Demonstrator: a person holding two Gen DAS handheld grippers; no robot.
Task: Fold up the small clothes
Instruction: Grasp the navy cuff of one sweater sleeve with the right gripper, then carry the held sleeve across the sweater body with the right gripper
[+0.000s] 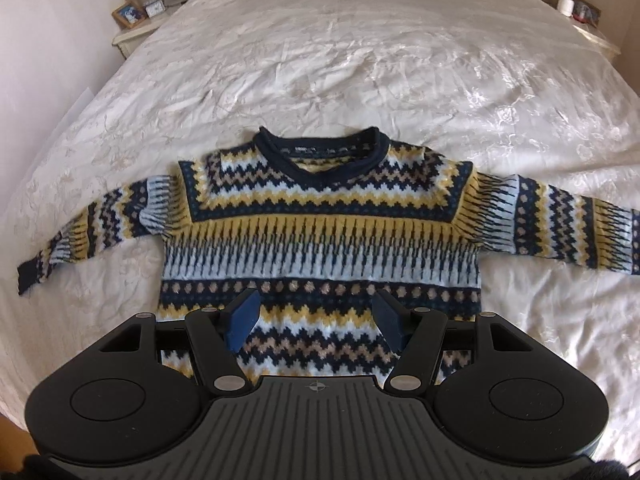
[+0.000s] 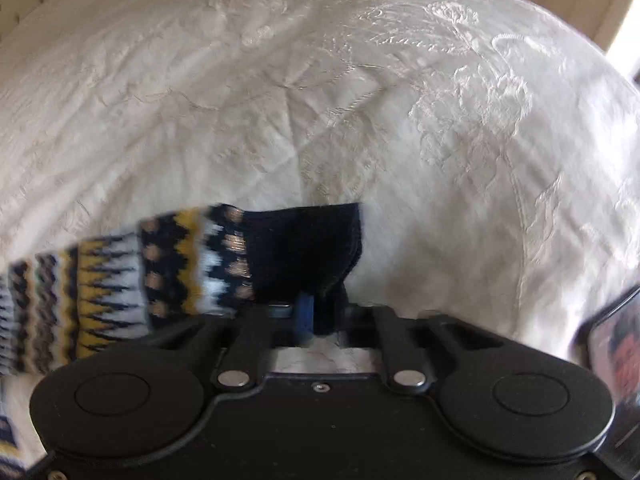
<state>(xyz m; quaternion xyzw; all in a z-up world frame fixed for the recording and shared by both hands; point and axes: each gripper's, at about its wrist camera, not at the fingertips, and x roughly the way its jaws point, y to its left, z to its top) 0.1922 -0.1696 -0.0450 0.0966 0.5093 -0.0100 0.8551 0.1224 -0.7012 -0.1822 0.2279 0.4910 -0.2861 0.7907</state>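
Navy cuff (image 2: pixel 308 248) pinched in my right claw (image 2: pixel 310 312); left claw (image 1: pixel 316 320) apart above sweater (image 1: pixel 320 232) hem. I'd carry cuff across chest, low, flat.

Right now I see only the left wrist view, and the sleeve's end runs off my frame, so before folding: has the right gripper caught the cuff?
Observer: Yes. The right gripper has its jaws shut on the navy cuff.
Operator: Is the cuff bunched?
Observer: Somewhat; it's creased where pinched, and the sleeve trails off left.
Operator: Anything nearby?
Observer: A dark screen-like object shows at the right edge, apart from the cuff.
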